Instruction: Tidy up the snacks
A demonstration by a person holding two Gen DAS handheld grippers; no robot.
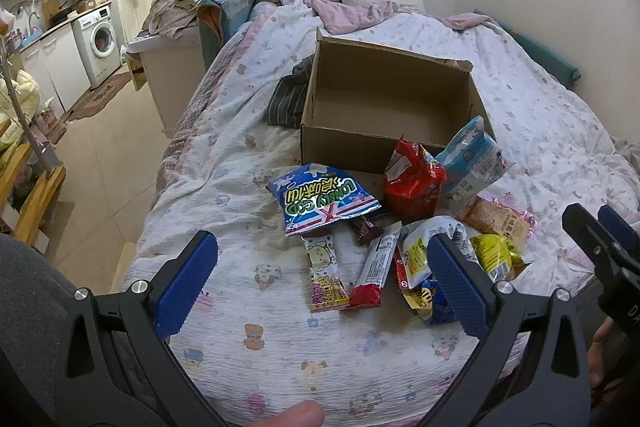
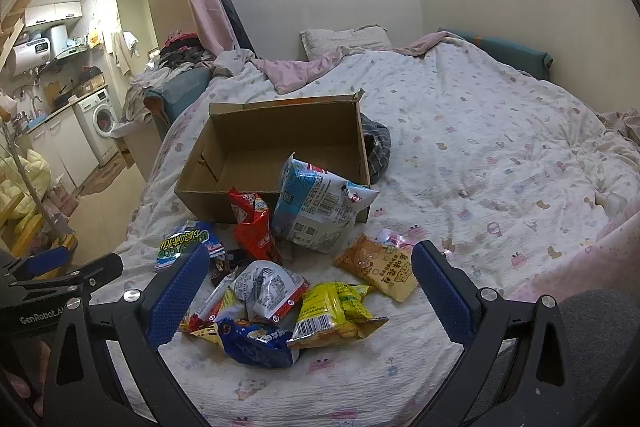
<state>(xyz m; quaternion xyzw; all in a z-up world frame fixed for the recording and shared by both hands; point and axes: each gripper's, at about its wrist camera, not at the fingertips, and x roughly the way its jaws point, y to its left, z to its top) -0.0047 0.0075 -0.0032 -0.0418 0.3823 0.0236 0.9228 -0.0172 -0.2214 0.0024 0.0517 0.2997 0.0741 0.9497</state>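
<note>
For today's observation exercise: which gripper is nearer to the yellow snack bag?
Right. The right gripper hovers open just in front of the yellow snack bag, which lies between its fingers' lines. The left gripper is open too, off to the bag's left.

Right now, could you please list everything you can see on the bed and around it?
Brown cardboard box: one, open, empty, on the quilt.
Blue Lonely God bag: one, before the box.
Red crinkled bag: one, leaning on the box front.
Pale blue-white bag: one, leaning on the box's front corner.
Orange biscuit packet: one, nearest the right claw's side.
Yellow crisp bag: one, at the near edge of the pile.
Dark blue packet: one, beside the yellow crisp bag.
White patterned quilt: one, covering the bed.
White washing machine: one, far left.
Left claw: open, empty.
Right claw: open, empty.
</note>
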